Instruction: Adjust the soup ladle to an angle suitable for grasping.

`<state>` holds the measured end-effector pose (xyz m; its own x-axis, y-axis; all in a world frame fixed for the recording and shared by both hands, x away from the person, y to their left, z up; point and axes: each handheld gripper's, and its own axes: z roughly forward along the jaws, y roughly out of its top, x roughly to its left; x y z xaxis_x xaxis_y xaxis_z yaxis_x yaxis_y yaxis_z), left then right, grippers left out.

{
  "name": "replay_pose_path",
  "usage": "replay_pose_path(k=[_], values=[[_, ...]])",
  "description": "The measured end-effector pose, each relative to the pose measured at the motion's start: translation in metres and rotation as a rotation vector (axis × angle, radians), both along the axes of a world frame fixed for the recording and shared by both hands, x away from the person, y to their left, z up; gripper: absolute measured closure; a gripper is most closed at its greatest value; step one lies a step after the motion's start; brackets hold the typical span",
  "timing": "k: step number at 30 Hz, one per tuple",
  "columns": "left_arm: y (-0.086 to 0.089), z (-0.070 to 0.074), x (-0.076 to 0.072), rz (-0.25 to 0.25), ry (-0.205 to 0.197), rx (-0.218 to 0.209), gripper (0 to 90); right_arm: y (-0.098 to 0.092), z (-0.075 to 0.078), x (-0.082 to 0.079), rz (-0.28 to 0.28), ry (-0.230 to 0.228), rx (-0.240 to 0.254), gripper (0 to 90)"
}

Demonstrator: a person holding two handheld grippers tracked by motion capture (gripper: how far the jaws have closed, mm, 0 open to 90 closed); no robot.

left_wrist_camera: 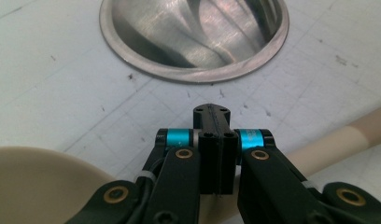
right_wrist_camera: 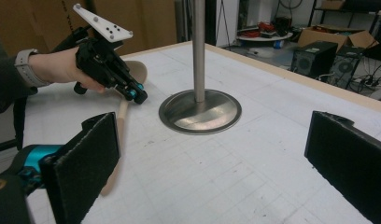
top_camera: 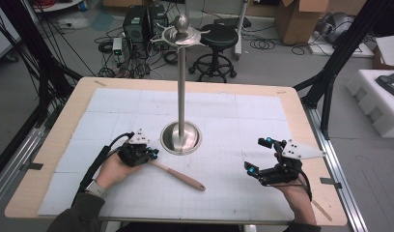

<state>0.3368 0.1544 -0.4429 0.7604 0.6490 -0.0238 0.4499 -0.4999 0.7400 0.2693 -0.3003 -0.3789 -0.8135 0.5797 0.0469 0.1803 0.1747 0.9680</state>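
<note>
Clamped on the neck of a wooden spoon (top_camera: 178, 175) lying near the steel stand's base (top_camera: 181, 137) on the surface (top_camera: 233, 116), left hand-held gripper (top_camera: 154, 153) likely poised to lift it; right hand-held gripper (top_camera: 259, 155) agape, idle at right.

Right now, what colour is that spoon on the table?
Pale beige spoon with a slightly pinker handle end; clearest in the high view.
</note>
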Motion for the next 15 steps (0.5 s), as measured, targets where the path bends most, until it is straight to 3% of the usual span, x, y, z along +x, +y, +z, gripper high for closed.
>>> replay_pose_path(k=[5,9,15], values=[[0.0009,-0.0006,0.0001,-0.011,-0.007,0.0,90.0,0.0011,-0.0003,-0.0002,0.003,0.004,-0.006,2.3],[0.0038,-0.0003,0.0002,-0.019,0.012,-0.003,90.0,0.0011,0.0,-0.0008,0.005,0.001,-0.004,2.3],[0.0046,0.0018,-0.0024,-0.024,0.015,0.024,90.0,0.0001,0.0002,-0.0014,0.007,-0.001,-0.002,2.3]])
